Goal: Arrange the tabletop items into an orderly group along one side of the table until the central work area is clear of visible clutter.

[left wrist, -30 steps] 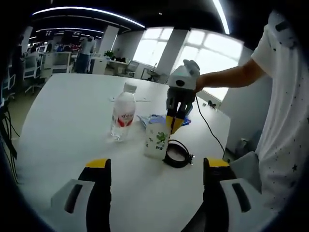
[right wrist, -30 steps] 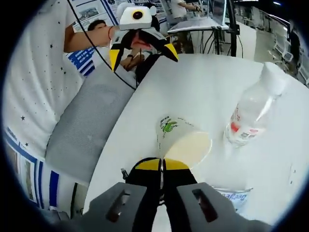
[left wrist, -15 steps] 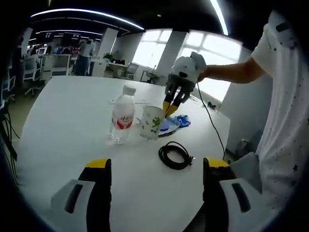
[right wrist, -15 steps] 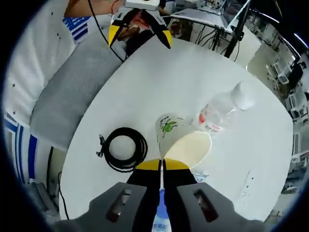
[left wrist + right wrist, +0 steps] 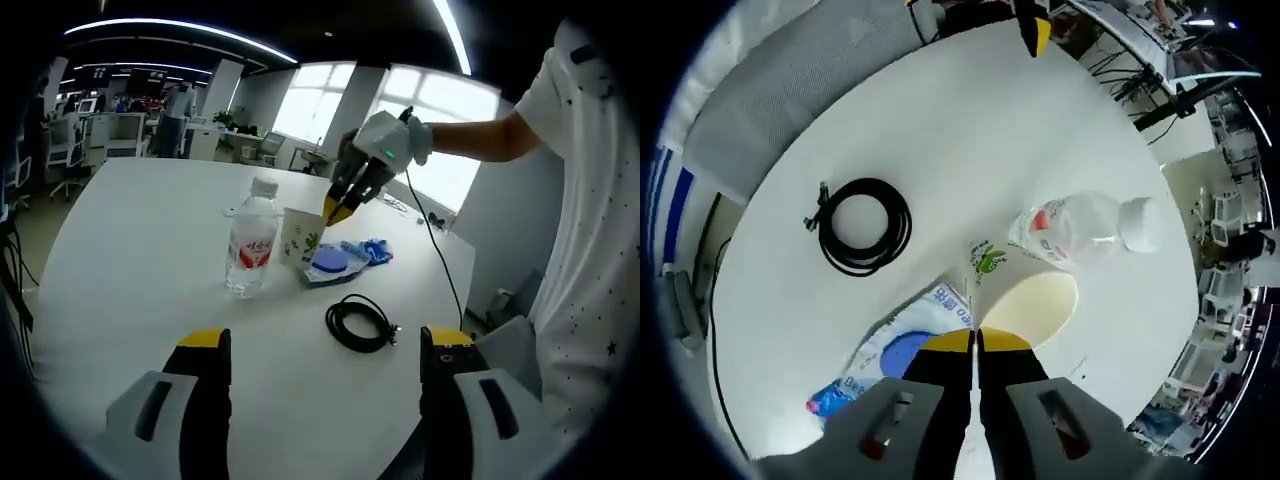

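Note:
A white paper cup (image 5: pixel 299 236) with a green print is held by its rim, next to the clear water bottle (image 5: pixel 250 243) with a red label. My right gripper (image 5: pixel 334 209) comes down on the cup from above, shut on its rim. In the right gripper view the closed jaws (image 5: pixel 975 342) pinch the cup (image 5: pixel 1025 297), with the bottle (image 5: pixel 1080 225) just beyond. A blue packet (image 5: pixel 336 262) lies beside the cup. A black cable coil (image 5: pixel 360 322) rests nearer me. My left gripper (image 5: pixel 325 400) hovers open, low over the white table (image 5: pixel 140 260).
A person in a white dotted shirt (image 5: pixel 590 230) stands at the table's right edge, beside a grey chair back (image 5: pixel 790 80). The blue packet (image 5: pixel 890 355) and cable coil (image 5: pixel 865 225) lie under the right gripper's camera. Office desks and chairs (image 5: pixel 90 135) stand far behind.
The right gripper has carried the cup away from beside the cable coil to a spot next to the bottle, by the blue packet. The left gripper has stayed put.

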The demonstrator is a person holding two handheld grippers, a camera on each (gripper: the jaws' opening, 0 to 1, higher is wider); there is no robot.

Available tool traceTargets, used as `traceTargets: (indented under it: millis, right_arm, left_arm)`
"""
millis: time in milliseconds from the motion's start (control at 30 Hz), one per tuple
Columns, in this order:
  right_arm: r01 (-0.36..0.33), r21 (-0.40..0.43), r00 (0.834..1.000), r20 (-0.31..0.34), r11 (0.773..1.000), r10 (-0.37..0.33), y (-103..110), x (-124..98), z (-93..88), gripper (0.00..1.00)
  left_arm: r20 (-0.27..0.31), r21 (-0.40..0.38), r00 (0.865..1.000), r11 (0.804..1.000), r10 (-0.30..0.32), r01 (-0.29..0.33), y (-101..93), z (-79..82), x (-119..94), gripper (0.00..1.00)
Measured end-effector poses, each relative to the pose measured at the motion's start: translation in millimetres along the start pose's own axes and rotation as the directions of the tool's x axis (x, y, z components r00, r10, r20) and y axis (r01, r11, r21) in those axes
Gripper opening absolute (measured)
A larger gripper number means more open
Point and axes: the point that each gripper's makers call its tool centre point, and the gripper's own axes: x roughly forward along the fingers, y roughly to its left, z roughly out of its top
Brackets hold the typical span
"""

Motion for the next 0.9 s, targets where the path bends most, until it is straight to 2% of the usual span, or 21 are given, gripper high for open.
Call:
traceTargets:
  millis: [100,300,900]
  right_arm:
    - [0.028,-0.084,0.998,-0.05,0.996,-0.032,-7,4,-4.5,0.0]
    - [0.058,-0.197,0.992,-0.095,0.979,-0.078,-12,14,-6.6,0.0]
    - [0.08,-0.276,0.985,-0.124,0.958,-0.118,-15,35,-6.7,0.0]
  left_arm:
    - [0.002,-0.002,1.0,1.0,-0.003,0.003,0.5,0.0,0,0.79]
    - [0.002,-0.004,1.0,1.0,-0.007,0.007,0.6,-0.7,2,0.78]
    - [-0.001,-0.022,1.0,1.0,-0.007,0.007,1.5,-2.2,1,0.78]
